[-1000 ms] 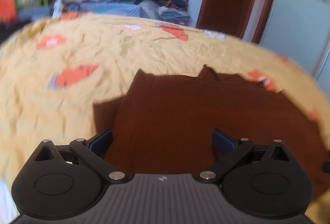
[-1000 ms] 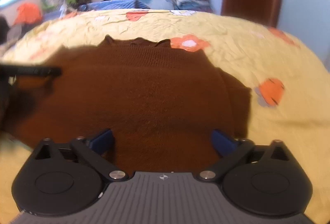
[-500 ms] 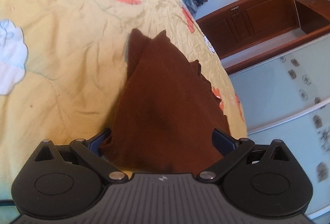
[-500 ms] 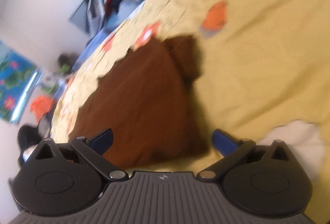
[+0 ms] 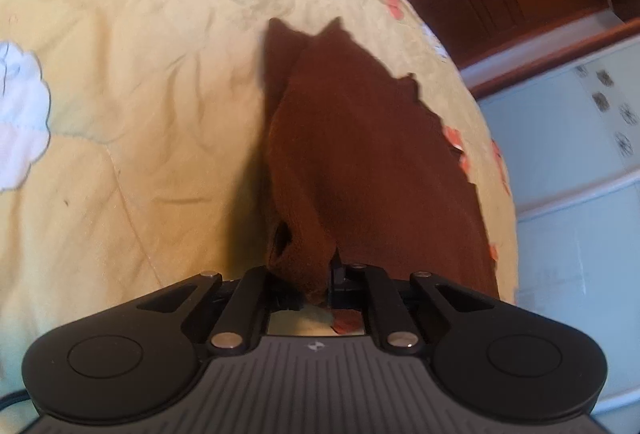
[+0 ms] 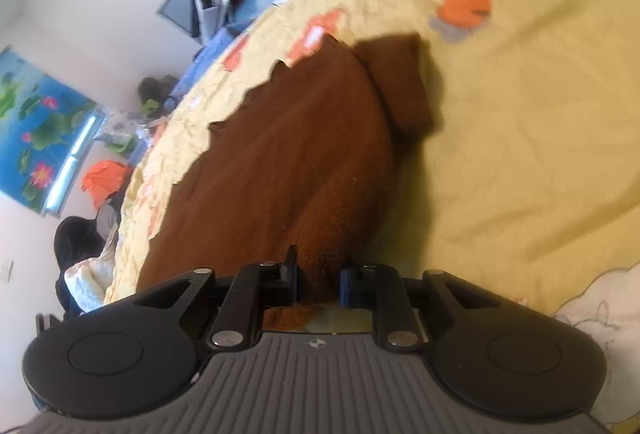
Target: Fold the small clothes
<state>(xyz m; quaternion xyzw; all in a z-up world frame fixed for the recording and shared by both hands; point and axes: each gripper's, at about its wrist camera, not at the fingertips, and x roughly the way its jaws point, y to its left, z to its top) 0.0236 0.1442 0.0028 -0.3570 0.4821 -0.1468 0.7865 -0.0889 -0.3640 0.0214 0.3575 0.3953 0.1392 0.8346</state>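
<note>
Small brown knitted sweater point(image 5: 360, 154) lies flat on yellow flower-print bedspread point(image 5: 120, 114). My left claw point(image 5: 316, 284) has just been closing, now pinching near hem corner. My right claw point(image 6: 318, 280) also just been closing, knit bunched between pads, gripping other hem corner. Step in hand, I judge: grasp for first fold. Next: lift both corners together, carry hem toward neckline, keep edge level.

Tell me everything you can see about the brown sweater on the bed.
The brown sweater is a small, plain knit garment, rust-brown and soft-looking. It lies spread on the yellow flowered bedspread, one sleeve lying alongside the body. Its near hem is bunched and pinched at two spots: the left claw and the right claw have just closed on the fabric. The far edge looks wavy.
</note>
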